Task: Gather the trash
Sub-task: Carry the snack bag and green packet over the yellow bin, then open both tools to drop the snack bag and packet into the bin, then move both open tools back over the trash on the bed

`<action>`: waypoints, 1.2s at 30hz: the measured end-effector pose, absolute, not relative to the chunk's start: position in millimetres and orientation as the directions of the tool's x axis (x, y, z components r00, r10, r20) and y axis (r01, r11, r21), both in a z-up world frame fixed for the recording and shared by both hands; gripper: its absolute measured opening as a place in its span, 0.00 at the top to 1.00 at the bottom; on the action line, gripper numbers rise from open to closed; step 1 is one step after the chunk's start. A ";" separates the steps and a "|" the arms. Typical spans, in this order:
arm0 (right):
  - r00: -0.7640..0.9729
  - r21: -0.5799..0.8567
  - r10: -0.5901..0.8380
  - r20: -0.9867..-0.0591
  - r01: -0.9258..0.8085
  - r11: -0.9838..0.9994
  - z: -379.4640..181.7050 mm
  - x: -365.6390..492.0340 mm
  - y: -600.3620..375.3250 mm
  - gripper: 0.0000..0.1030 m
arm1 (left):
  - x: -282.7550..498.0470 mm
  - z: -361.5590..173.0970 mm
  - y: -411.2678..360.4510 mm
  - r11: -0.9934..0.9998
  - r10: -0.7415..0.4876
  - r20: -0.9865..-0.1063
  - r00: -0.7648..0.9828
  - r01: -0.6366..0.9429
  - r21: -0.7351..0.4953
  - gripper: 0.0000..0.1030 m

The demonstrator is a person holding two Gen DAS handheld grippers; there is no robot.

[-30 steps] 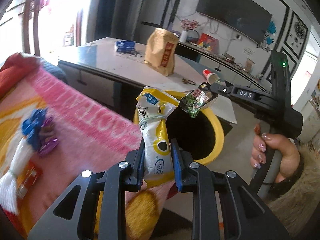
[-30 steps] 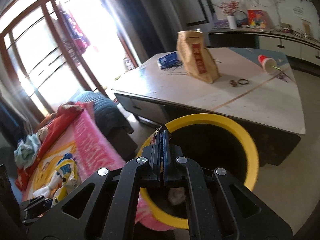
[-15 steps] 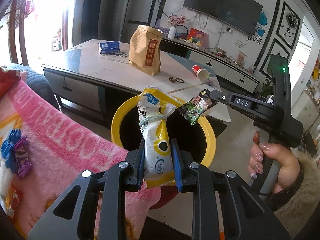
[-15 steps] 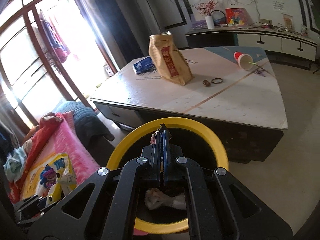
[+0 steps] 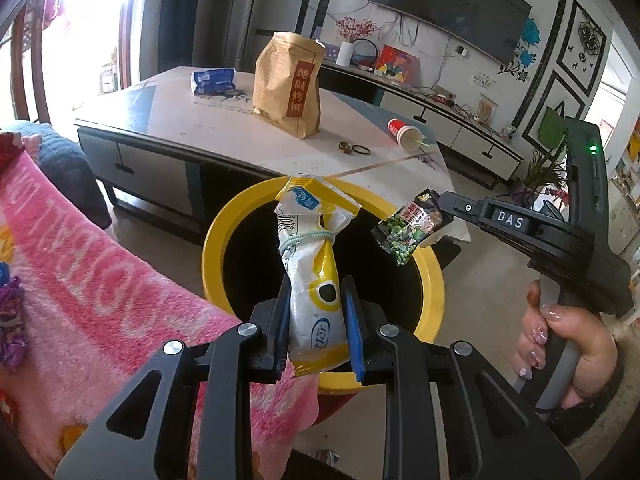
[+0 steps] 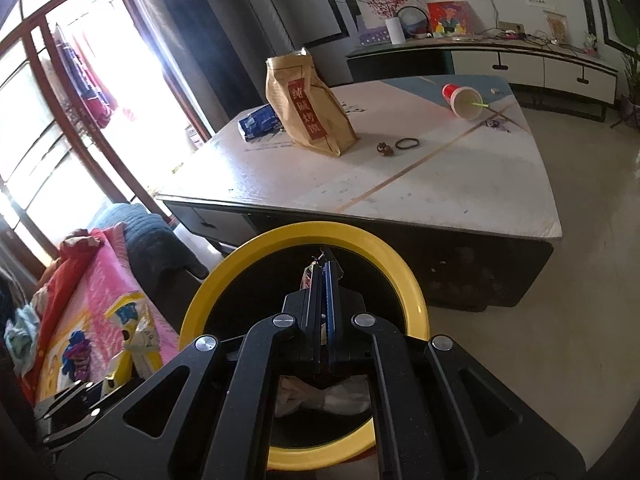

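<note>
Both grippers, left (image 5: 316,316) clamping an upright yellow wrapper (image 5: 310,264) and right (image 5: 438,216) pinching a green packet (image 5: 406,232), are hovering directly above the yellow bin (image 5: 224,232).

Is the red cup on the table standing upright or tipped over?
Tipped over. The red cup lies on its side on the table, its open mouth showing.

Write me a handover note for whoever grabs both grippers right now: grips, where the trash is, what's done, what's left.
Left gripper: shut on the yellow-white wrapper, held over the yellow bin.
Right gripper: shut on the small green snack packet, also above the bin opening.
Done: both pieces picked up; white crumpled trash already lies in the bin.
Left: release both into the bin. The tipped red cup on the table and purple wrappers on the pink blanket look like candidates next.
</note>
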State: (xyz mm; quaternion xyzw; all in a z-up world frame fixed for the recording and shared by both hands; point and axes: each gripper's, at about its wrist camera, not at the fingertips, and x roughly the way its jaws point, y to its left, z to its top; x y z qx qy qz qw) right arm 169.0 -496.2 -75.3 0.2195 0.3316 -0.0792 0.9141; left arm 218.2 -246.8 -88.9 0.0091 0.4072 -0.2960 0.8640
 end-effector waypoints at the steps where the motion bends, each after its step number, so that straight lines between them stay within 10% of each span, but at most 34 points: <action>1: 0.766 0.350 0.002 -0.643 0.292 0.890 -76.5 169.4 -496.7 1.00 | 220.3 -90.8 -248.1 0.823 -0.508 -0.708 0.491 0.519 -0.231 0.78; 9: 0.761 0.369 0.015 -0.648 0.297 0.881 -80.1 170.8 -498.1 0.99 | 231.5 -103.4 -257.0 0.822 -0.515 -0.711 0.479 0.511 -0.251 0.73; 13: 0.763 0.385 0.012 -0.647 0.313 0.868 -81.3 170.1 -500.8 0.75 | 233.6 -100.5 -253.5 0.823 -0.529 -0.690 0.495 0.497 -0.274 0.38; 18: 0.765 0.394 0.015 -0.644 0.314 0.864 -79.5 169.6 -498.7 0.68 | 228.0 -91.2 -244.5 0.836 -0.517 -0.670 0.532 0.481 -0.264 0.11; 24: 0.785 0.384 0.006 -0.620 0.297 0.874 -69.2 165.2 -489.1 0.45 | 217.6 -80.4 -228.5 0.857 -0.492 -0.653 0.576 0.452 -0.247 0.06; 36: 0.809 0.358 0.022 -0.588 0.235 0.904 -49.9 157.8 -466.4 0.36 | 196.7 -55.2 -192.7 0.886 -0.450 -0.605 0.656 0.410 -0.215 0.06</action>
